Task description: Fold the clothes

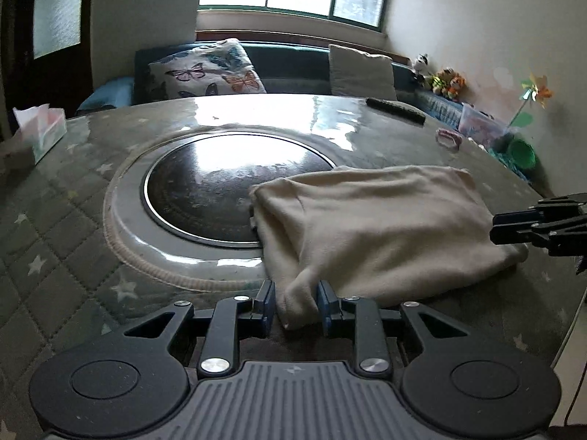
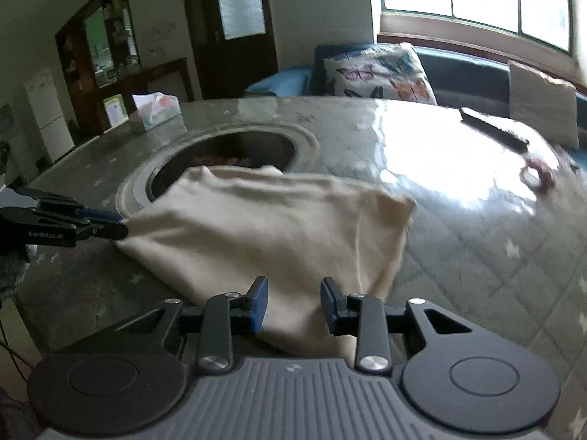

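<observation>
Here, a cream folded garment (image 1: 374, 227) lies on a round table (image 1: 73, 227) covered by a quilted, star-printed cloth under glossy film; its far left corner overlaps the dark circular inset (image 1: 220, 187) at the table's centre. The left gripper (image 1: 296, 302) sits at the garment's near corner, its blue-padded jaws spread apart with a bunched fold of cloth between them, the pads not pressed onto it. The right gripper (image 2: 294, 306) stands at the garment's opposite near edge, jaws likewise wide, cloth lying between and beneath the fingers without being pinched. Each gripper appears at the side margin of the other's view. A tissue box (image 1: 40, 128) stands at the table's left edge; a dark remote (image 1: 396, 109) and a pink hair tie (image 1: 448, 139) lie towards the far right. Behind, a butterfly-print cushion (image 1: 205, 71) rests on a blue sofa (image 1: 290, 60).
</observation>
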Demonstrator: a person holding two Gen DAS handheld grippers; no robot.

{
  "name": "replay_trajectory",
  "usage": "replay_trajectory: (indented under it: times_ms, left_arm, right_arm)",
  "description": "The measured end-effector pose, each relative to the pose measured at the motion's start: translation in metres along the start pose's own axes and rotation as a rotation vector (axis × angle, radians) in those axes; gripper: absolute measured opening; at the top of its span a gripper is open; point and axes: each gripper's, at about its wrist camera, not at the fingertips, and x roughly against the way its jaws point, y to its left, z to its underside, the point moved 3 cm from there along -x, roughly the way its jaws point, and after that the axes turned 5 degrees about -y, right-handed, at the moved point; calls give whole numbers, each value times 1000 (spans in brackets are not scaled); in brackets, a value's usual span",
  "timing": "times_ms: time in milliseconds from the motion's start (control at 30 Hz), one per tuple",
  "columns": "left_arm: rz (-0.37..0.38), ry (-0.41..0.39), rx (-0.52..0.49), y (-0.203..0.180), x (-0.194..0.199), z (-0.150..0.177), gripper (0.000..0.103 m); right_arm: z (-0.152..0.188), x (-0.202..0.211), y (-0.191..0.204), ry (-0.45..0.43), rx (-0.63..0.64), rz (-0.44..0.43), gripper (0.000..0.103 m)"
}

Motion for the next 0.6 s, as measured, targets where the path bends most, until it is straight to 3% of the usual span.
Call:
replay_trajectory:
  times_ms: [200, 267, 400, 600]
  left_arm:
    - [-23, -6, 46, 11, 10, -1, 29]
    - [-45, -10, 50, 14, 14, -1, 41]
    - [-76, -19, 74, 22, 17, -3, 50]
    - [-109, -56, 113, 34, 22, -8, 76]
  right_arm:
    - [-18, -19, 31, -20, 86, -86, 31]
    - [-24, -28, 45, -24, 123, -124, 31]
    - [-32, -54, 75, -17, 193, -186, 31]
    - [-21, -75, 113, 35, 285, -246, 31]
